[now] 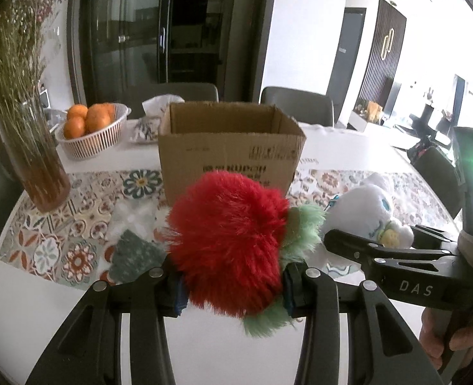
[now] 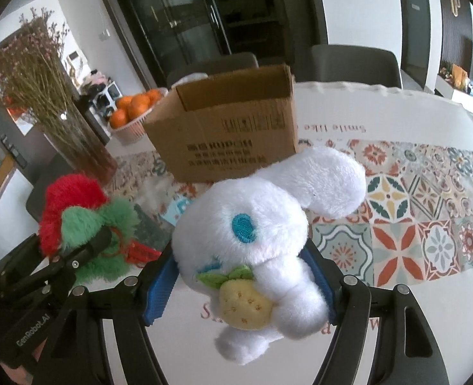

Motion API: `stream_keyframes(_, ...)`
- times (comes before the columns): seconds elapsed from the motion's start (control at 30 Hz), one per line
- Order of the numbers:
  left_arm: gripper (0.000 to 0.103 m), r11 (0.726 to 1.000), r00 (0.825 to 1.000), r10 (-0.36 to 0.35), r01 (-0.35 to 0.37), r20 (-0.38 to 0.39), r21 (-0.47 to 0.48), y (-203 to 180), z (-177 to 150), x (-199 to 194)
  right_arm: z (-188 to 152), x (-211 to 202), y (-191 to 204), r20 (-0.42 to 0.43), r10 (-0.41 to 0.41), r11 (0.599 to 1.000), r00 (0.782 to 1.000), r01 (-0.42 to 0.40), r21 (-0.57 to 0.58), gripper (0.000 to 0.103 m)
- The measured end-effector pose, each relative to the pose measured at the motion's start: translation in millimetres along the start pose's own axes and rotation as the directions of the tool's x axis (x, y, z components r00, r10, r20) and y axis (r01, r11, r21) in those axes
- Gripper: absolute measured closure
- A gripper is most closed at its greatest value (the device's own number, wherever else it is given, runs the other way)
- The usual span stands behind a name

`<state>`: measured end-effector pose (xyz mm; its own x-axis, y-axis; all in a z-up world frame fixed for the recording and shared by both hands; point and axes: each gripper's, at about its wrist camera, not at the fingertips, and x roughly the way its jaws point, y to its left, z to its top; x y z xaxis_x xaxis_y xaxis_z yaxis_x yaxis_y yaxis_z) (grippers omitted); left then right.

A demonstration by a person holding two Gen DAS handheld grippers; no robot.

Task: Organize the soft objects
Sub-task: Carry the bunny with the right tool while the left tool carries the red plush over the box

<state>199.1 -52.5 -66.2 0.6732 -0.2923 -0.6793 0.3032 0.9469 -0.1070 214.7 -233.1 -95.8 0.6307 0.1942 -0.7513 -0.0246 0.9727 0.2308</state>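
Observation:
My left gripper [image 1: 233, 285] is shut on a fluffy red and green plush [image 1: 230, 240], held above the table in front of an open cardboard box [image 1: 230, 147]. My right gripper [image 2: 239, 285] is shut on a white plush dog with blue eyes and a yellow pineapple [image 2: 255, 243]. In the right wrist view the red and green plush [image 2: 79, 218] and the left gripper [image 2: 92, 247] are at the left, and the box [image 2: 230, 128] stands behind. In the left wrist view the white plush [image 1: 364, 211] and right gripper [image 1: 358, 243] are at the right.
A patterned runner [image 2: 412, 224] crosses the white table. A vase of dried flowers [image 1: 40, 166] and a basket of oranges [image 1: 92, 128] stand at the left. A grey-green cloth [image 1: 133, 253] lies on the runner. Chairs [image 1: 297, 106] stand behind the table.

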Motion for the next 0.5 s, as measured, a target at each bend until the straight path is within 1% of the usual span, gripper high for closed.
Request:
stream_keyframes(0.27,0.06,1.0,0.998,-0.002,0.0,0.058,0.02,8.5,25.8,-11.7,23.9,-11.7,10.9,0.08,-0.004,1.0,0.997,0.003,0.009,0.029)
stream_keyframes(0.5,0.06,0.999,0.995,-0.012,0.008,0.095,0.046,13.2,50.7,-14.1,47.3,-21.7,19.1,0.153,-0.006,1.0,0.988,0.005,0.006,0.029)
